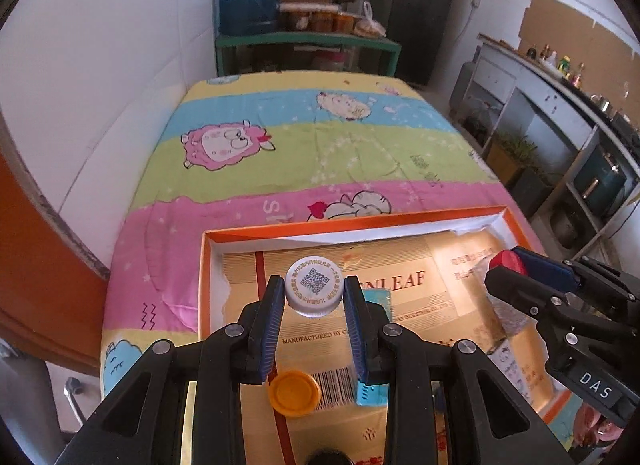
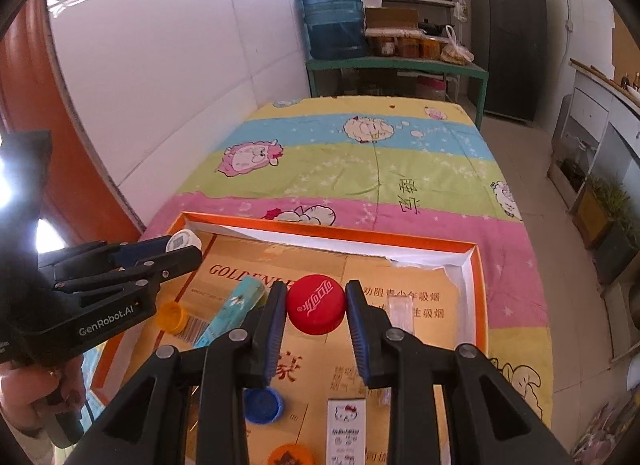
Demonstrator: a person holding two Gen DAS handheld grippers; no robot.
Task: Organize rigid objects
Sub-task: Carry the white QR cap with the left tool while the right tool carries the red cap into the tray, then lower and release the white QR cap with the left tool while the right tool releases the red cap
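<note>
My left gripper (image 1: 314,297) is shut on a white bottle cap (image 1: 314,289) with a QR code on top, held above the orange-rimmed box (image 1: 344,225). My right gripper (image 2: 316,307) is shut on a red bottle cap (image 2: 316,303) over the same box (image 2: 332,231). The right gripper (image 1: 516,265) with its red cap shows at the right of the left wrist view. At the left of the right wrist view, the left gripper (image 2: 176,249) carries the white cap (image 2: 184,240). In the box lie an orange cap (image 1: 295,392), a teal packet (image 2: 232,311), a blue cap (image 2: 262,405) and a white Hello Kitty item (image 2: 346,425).
The box sits on a table covered with a striped cartoon-sheep cloth (image 1: 320,145). A white wall (image 1: 120,65) runs along the left. A green bench (image 2: 396,65) with a blue water jug (image 2: 332,21) stands beyond the table, a dark fridge (image 2: 508,33) behind. A hand (image 2: 36,397) holds the left gripper's handle.
</note>
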